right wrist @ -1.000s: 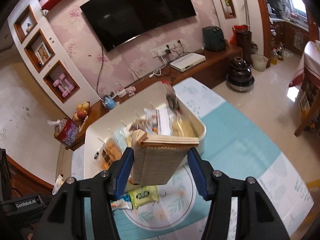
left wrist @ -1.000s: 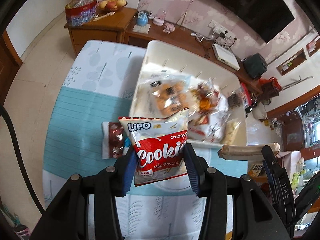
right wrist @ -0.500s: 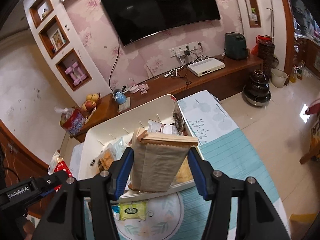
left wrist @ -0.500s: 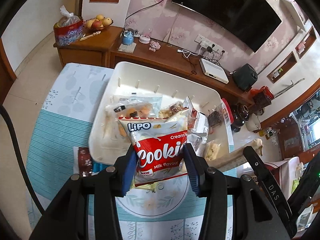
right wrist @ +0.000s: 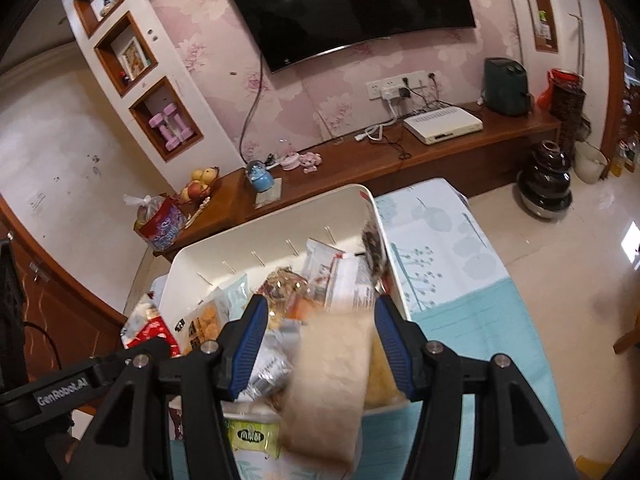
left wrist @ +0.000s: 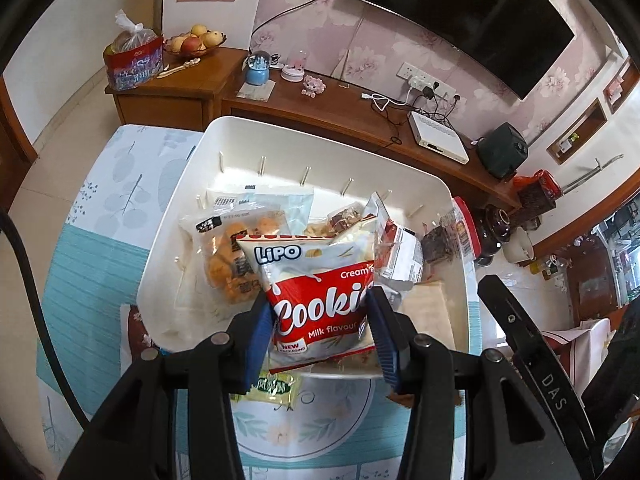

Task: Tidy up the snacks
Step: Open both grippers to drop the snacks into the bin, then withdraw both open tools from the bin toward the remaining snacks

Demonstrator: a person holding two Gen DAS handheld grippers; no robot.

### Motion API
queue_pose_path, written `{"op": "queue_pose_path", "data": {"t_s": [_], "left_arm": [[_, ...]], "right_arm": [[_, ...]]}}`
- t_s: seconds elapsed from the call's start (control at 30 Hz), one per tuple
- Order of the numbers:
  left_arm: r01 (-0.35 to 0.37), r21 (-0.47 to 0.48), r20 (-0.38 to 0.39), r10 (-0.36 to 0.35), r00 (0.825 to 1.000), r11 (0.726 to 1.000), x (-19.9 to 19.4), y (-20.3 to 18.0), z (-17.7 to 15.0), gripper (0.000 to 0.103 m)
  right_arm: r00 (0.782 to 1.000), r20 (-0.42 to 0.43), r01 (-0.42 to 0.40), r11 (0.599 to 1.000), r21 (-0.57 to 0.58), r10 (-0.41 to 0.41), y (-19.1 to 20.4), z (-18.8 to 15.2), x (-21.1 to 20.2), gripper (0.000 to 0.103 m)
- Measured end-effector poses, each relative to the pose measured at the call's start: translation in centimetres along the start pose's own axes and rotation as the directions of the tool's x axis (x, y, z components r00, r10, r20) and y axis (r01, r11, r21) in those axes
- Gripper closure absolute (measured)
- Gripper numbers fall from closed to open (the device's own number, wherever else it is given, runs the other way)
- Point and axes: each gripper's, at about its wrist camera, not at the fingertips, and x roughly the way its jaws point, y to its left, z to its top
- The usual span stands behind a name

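The red-and-white cookie bag (left wrist: pixel 320 300) is pinched upright between the blue pads of the left gripper (left wrist: pixel 320 320), held above the near rim of the white bin (left wrist: pixel 224 136). The left gripper points forward and downward over the bin. The tan packet (right wrist: pixel 328 384), motion-blurred, sits between the fingers of the right gripper (right wrist: pixel 320 344), its lower end extending over the near rim of the bin; the fingers are spread, the left pad stands clear of the packet, and contact at the right pad cannot be determined. The right gripper likewise points forward and downward over the bin. Inside the bin lie several wrapped snacks, among them one clear bag of golden pastries (left wrist: pixel 232 256) to the left of the cookie bag. One green-labelled sachet (left wrist: pixel 274 388) lies on the desk (left wrist: pixel 80 264) just outside the near rim of the bin, and one dark red packet (left wrist: pixel 134 324) lies at its near left corner.
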Motion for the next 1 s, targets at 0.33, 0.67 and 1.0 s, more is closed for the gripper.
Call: {"op": "queue_pose_path", "data": {"t_s": [0.33, 0.67, 1.0], "left_arm": [[-0.021, -0.010, 0.018, 0.021, 1.000, 1.000, -0.4, 0.4, 0.3, 0.036], [-0.062, -0.005, 0.028, 0.062, 0.998, 0.998, -2.9, 2.7, -0.2, 0.033], [-0.114, 0.013, 0.030, 0.113, 0.993, 0.993, -6.1, 6.4, -0.8, 0.033]], "right_arm": [[0.999, -0.024, -0.023, 1.000, 0.010, 0.023, -0.5, 0.3, 0.8, 0.047], [0.999, -0.028, -0.019, 1.000, 0.001, 0.019, -0.1, 0.0, -0.1, 0.047], [0.999, -0.029, -0.046, 0.998, -0.051, 0.044, 2.5, -1.8, -2.4, 0.046]]}}
